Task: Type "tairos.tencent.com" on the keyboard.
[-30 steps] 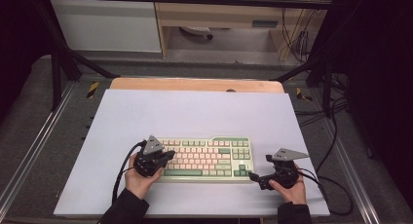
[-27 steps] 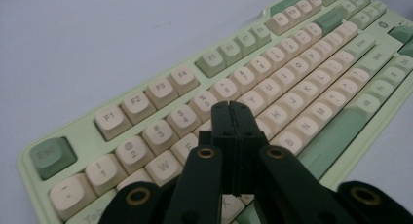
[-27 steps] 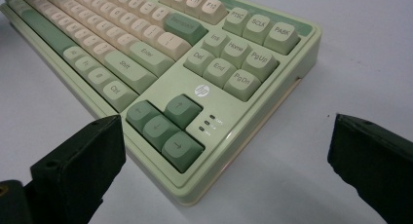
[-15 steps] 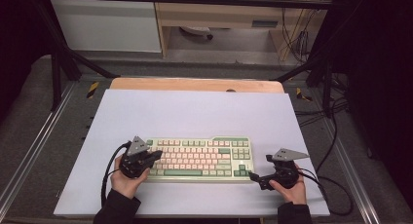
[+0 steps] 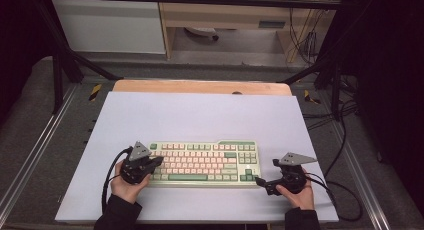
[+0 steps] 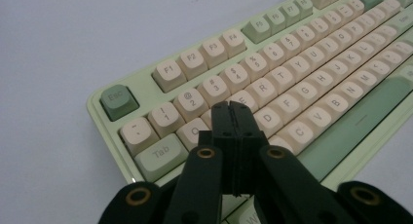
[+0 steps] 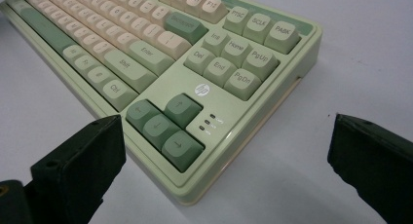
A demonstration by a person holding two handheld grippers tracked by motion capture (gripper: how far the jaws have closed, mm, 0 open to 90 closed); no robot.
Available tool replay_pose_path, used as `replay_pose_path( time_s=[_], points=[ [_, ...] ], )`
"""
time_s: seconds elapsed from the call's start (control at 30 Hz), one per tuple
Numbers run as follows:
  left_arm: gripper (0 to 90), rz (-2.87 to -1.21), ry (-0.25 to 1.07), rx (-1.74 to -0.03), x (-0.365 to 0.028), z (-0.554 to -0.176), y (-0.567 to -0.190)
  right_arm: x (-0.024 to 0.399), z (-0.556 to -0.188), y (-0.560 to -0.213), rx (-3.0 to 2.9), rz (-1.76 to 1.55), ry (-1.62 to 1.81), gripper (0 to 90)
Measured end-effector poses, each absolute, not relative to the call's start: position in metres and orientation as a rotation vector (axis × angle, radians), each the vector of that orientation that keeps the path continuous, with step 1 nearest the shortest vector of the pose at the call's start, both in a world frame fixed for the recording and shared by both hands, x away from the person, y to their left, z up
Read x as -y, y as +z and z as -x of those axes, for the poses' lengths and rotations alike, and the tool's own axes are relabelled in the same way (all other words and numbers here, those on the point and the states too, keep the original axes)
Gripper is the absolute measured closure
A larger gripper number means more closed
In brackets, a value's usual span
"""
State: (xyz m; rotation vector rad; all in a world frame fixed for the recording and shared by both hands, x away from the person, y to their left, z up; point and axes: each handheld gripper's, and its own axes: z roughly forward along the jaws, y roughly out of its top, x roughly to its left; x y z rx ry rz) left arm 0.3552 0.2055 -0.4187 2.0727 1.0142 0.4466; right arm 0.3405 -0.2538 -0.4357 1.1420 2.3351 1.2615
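Note:
A pale green keyboard [image 5: 205,162] with cream and green keys lies near the front of the white table sheet [image 5: 200,115]. My left gripper [image 5: 157,162] is at the keyboard's left end. In the left gripper view its jaws are shut with nothing between them, and the left gripper [image 6: 233,108] tips hover over the cream keys just right of the Tab key [image 6: 158,155]. My right gripper [image 5: 262,181] is at the keyboard's right front corner. In the right gripper view the right gripper [image 7: 226,121] is open, its jaws standing wide on either side of the corner with the arrow keys [image 7: 165,126].
A wooden board edge [image 5: 200,86] runs along the sheet's far side. Black cables [image 5: 345,195] trail off the right of the table. Metal frame rails [image 5: 30,155] border the left and right sides. A hand holds each gripper at the front edge.
My left gripper has slid leftward along the keyboard to its left end, staying shut. The right gripper has not moved.

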Motion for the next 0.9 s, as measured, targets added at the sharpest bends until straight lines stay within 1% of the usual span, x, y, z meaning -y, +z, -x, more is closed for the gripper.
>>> replay_pose_path(
  time_s=[0.53,0.9],
  points=[
    [90.0,-2.094,0.431,-1.033,-0.2035,-0.3574,-0.4293,0.2537,-0.3405,-0.4357,-2.335,-1.139,1.263,0.9],
    [90.0,-2.056,0.42,-1.024,-0.2099,-0.356,-0.4199,0.2527,-0.3393,-0.433,-2.324,-1.134,1.296,0.7]
  ],
)
